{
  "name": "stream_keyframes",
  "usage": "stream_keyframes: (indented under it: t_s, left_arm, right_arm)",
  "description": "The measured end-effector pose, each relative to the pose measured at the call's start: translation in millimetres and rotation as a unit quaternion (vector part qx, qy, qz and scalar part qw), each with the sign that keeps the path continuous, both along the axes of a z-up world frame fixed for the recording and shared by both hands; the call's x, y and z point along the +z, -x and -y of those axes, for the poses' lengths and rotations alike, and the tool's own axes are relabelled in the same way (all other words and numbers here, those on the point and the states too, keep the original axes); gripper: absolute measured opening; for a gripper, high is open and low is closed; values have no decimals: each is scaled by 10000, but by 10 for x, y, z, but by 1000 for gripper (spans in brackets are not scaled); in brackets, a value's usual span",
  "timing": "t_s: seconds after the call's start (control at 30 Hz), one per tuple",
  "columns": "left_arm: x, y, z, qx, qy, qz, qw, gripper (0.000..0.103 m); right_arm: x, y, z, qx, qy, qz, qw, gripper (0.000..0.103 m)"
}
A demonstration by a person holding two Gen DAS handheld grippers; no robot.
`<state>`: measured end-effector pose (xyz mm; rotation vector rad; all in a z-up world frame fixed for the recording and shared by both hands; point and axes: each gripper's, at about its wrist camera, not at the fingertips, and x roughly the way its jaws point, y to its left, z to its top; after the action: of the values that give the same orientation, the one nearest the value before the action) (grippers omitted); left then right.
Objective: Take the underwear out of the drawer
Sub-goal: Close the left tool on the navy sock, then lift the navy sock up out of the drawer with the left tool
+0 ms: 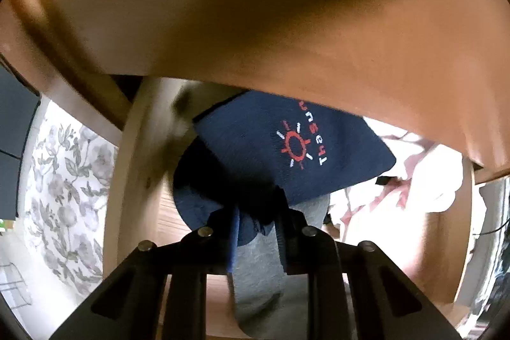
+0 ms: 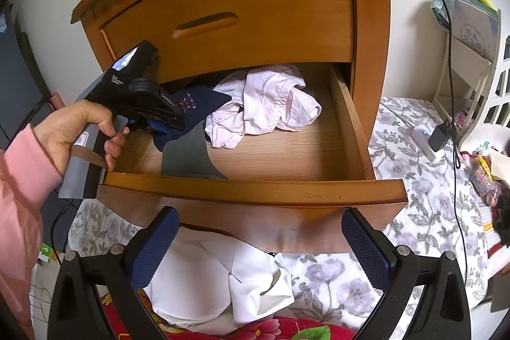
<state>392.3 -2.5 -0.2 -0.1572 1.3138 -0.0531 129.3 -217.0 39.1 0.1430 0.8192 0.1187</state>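
Note:
The lower drawer of a wooden nightstand stands pulled out. At its left lies navy underwear with a red sun logo, on top of a grey garment. My left gripper, held by a hand in a pink sleeve, points steeply down into the drawer. Its pads pinch a bunched fold of the navy fabric. My right gripper hangs open in front of the drawer front, with nothing between its fingers.
Crumpled pale pink clothes fill the drawer's middle. The upper drawer is closed and overhangs the left gripper. A white cloth lies below the right gripper on a floral sheet. A black cable and a white shelf are at the right.

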Motion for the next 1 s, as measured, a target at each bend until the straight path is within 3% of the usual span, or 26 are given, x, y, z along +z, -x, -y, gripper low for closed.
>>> stream_keyframes:
  t_s: [0.37, 0.63, 0.7, 0.83, 1.0]
  left_arm:
    - [350, 205, -255, 92, 356, 407, 9985, 20]
    - [435, 445, -229, -325, 958, 341, 9943, 20]
    - [447, 480, -208, -427, 948, 364, 9939, 20]
    - [382, 451, -143, -521, 532, 335, 9967, 22]
    - [364, 391, -199, -390, 589, 309, 9970, 25]
  right_arm:
    - [59, 63, 54, -61, -15, 60, 10000, 103]
    - [97, 81, 31, -26, -8, 82, 10000, 103]
    - [97, 79, 21, -18, 2, 71, 10000, 103]
    - [100, 74, -9, -23, 19, 50, 10000, 103]
    - [96, 74, -23, 7, 28, 47, 10000, 103]
